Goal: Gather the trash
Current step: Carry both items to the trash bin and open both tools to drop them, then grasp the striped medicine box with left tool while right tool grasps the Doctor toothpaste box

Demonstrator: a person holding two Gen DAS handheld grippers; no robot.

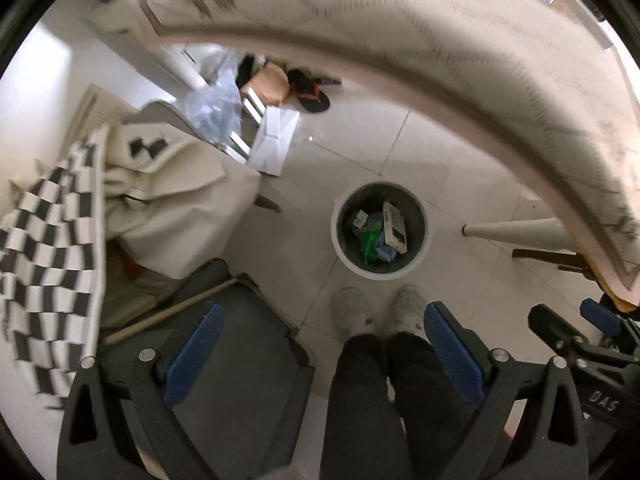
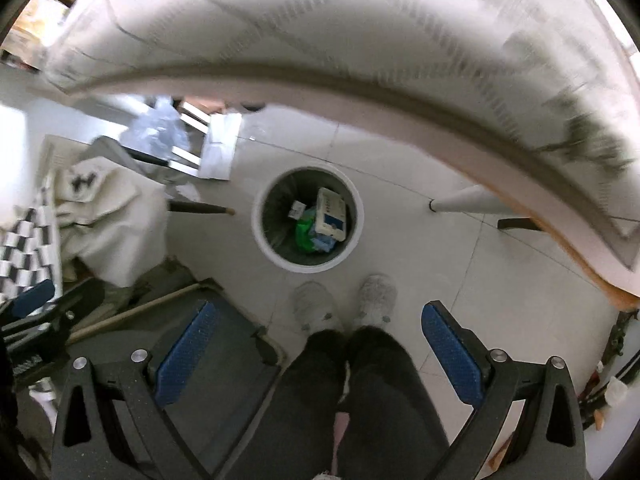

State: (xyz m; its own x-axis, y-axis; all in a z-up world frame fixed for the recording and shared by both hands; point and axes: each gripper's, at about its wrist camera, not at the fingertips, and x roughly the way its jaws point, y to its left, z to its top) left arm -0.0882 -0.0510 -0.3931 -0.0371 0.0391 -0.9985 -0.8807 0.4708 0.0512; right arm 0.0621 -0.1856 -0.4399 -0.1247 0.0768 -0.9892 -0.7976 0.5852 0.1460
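Two open grippers, both pointing down at pale floor tiles (image 1: 460, 152). Largest thing: a curved, pale-topped table edge (image 1: 400, 60) sweeping from 11 to 3 o'clock in both views, blurred. At 9 o'clock, a cream cloth over a chair (image 1: 172, 184), with a black-and-white checkered fabric (image 1: 48, 248) beside it. At centre, a round white-rimmed waste bin with dark liner (image 2: 262, 236) on the floor, holding a white-and-blue carton (image 2: 330, 216), green wrapper (image 2: 304, 234) and smaller scraps. At 6 o'clock, the person's dark trouser legs and pale slippers (image 2: 344, 304), just short of the bin. Left gripper (image 1: 320, 356) spread wide, holding nothing; right gripper (image 2: 316, 354) likewise wide and empty. Judgement: a drop appears finished, or a fresh search is due. Next move calls for locating loose trash; none shows clearly.
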